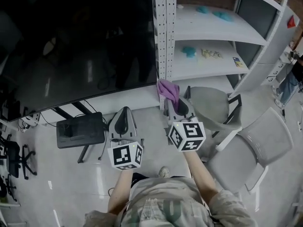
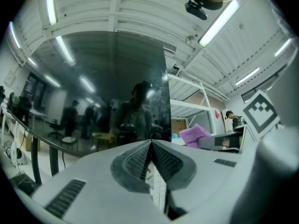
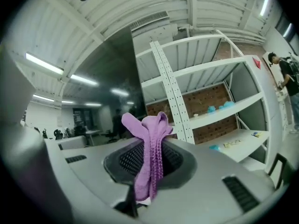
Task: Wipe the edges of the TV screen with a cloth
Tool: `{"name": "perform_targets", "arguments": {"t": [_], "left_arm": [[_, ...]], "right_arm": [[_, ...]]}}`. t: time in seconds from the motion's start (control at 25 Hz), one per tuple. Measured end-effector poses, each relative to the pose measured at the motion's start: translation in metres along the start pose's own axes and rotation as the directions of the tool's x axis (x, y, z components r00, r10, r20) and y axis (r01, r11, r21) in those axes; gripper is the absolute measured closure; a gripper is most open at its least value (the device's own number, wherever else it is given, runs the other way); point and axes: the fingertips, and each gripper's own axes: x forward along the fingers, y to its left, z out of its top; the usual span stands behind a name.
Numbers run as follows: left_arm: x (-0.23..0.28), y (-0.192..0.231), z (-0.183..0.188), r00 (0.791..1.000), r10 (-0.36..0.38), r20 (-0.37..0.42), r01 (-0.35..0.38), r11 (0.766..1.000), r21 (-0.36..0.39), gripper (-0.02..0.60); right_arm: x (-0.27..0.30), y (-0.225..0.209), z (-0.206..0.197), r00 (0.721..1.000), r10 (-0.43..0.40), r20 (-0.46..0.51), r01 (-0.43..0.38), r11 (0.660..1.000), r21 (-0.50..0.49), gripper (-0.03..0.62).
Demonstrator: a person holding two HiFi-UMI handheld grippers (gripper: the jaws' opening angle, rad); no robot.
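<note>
Closest, the left tool (image 1: 122, 116) has its jaws pressed together on nothing, just left of the right tool (image 1: 176, 107). Ahead of both spreads the dark TV screen (image 1: 75, 41). The right tool clamps a purple cloth (image 1: 169, 91) just beside the screen's lower right corner.

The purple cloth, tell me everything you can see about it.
The purple cloth looks like soft terry fabric, bunched into loose folds. The right gripper has its jaws shut on it, so one end puffs out past the jaw tips and the rest runs back between them. It is held by the lower right corner of the TV screen, beside the white shelf upright. Whether it touches the screen cannot be told.
</note>
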Motion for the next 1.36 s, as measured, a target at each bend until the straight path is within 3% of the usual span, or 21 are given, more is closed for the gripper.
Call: {"name": "perform_targets", "arguments": {"t": [0.28,0.44,0.6,1.36], "left_arm": [[-0.007,-0.015,0.004,0.999,-0.04,0.006,0.041,0.998,-0.049,0.568],[-0.009,-0.021,0.001,0.999,-0.048,0.003,0.048,0.997,-0.056,0.568],[-0.01,-0.023,0.002,0.998,-0.065,0.0,0.065,0.997,-0.038,0.568],[-0.014,0.007,-0.007,0.999,-0.027,-0.03,0.025,0.998,-0.059,0.568]], "right_arm": [[-0.03,0.034,0.019,0.992,0.12,0.04,-0.12,0.993,-0.011,0.537],[-0.036,0.041,0.012,0.989,0.145,0.031,-0.145,0.989,0.002,0.537],[-0.04,0.046,0.008,0.98,0.2,0.021,-0.201,0.97,0.134,0.537],[-0.03,0.067,-0.004,0.974,0.224,-0.027,-0.219,0.97,0.109,0.537]]}}
